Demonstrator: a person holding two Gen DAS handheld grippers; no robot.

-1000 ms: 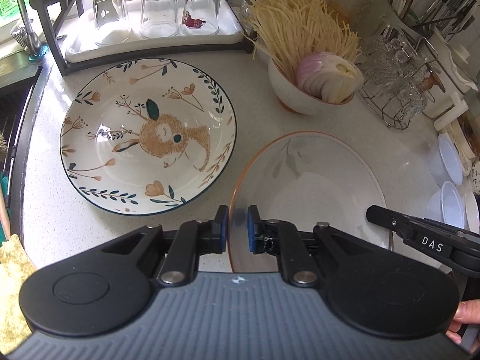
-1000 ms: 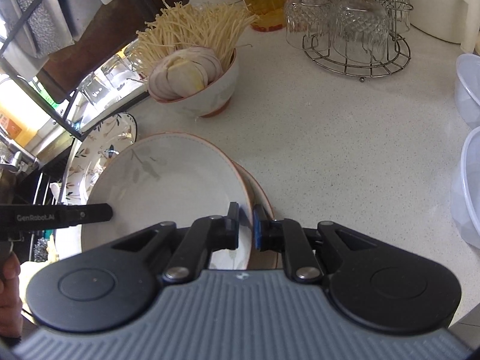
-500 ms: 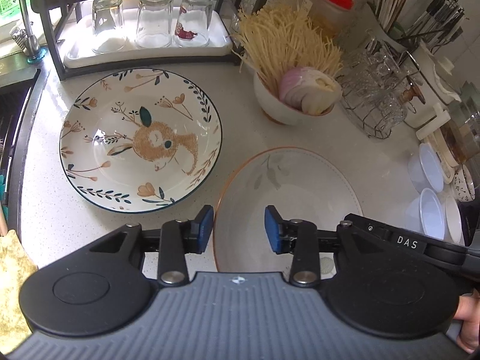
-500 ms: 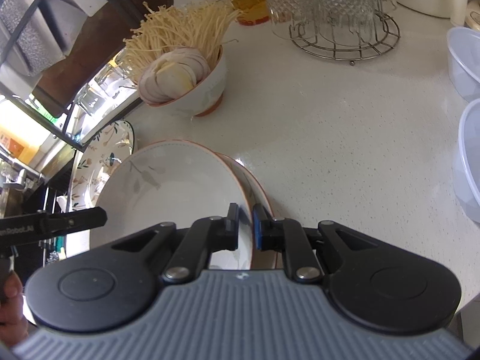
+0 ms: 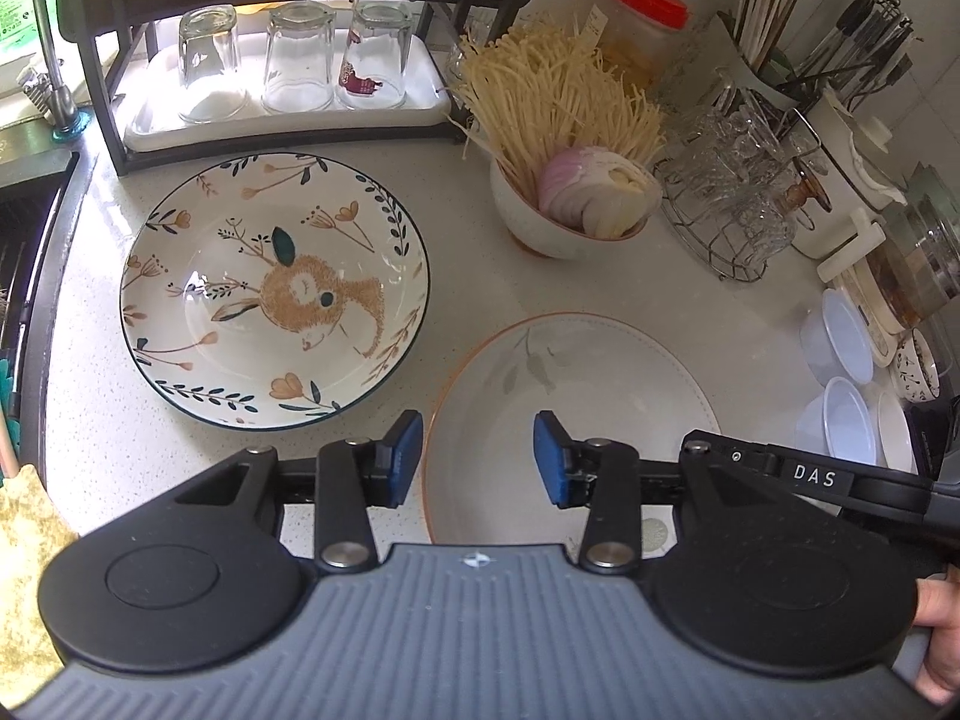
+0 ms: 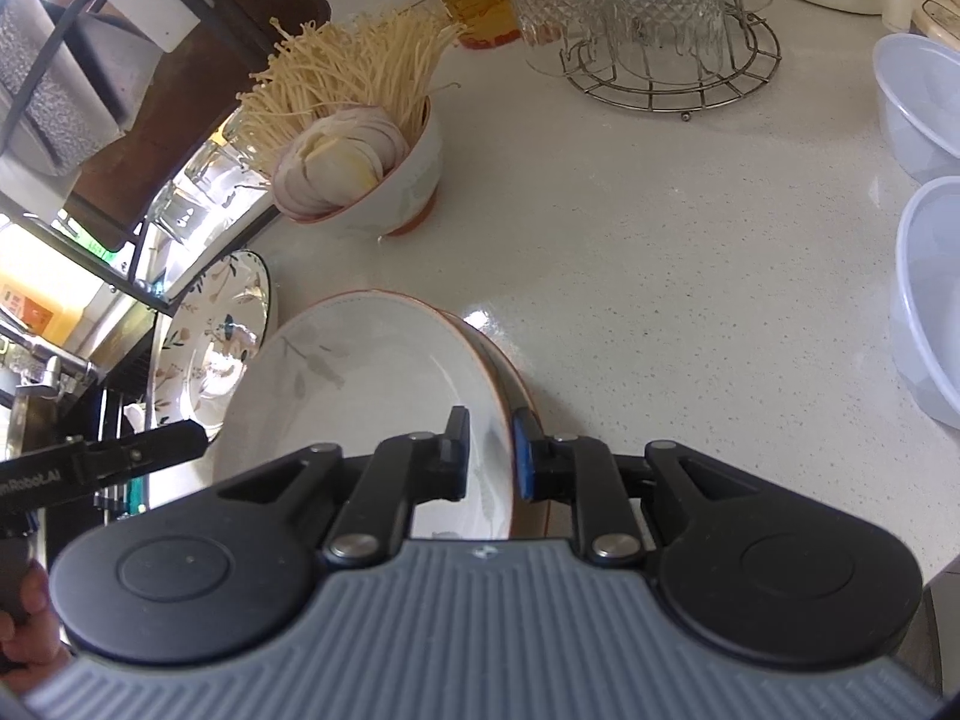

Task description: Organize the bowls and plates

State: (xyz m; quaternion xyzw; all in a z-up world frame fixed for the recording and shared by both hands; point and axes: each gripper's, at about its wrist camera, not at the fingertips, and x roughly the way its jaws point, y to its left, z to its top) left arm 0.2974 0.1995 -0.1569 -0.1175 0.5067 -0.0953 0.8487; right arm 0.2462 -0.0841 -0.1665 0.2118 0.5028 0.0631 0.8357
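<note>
Nearest, the right gripper [image 6: 487, 456] pinches the near rim of the white leaf-print plate [image 6: 360, 396], tilted over a second plate beneath (mostly hidden); the left gripper [image 5: 477, 457] hangs wide open over that rim, gripping nothing. Lower the plate level and release only once seated — ceramic chips easily; farther left sits the rabbit-pattern plate [image 5: 273, 288], beyond it the bowl of enoki and onion [image 5: 564, 198].

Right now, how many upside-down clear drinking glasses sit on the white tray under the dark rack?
3, in a row on the white tray: left clear glass, middle clear glass, right clear glass with a red print. The rack may hide more.
</note>
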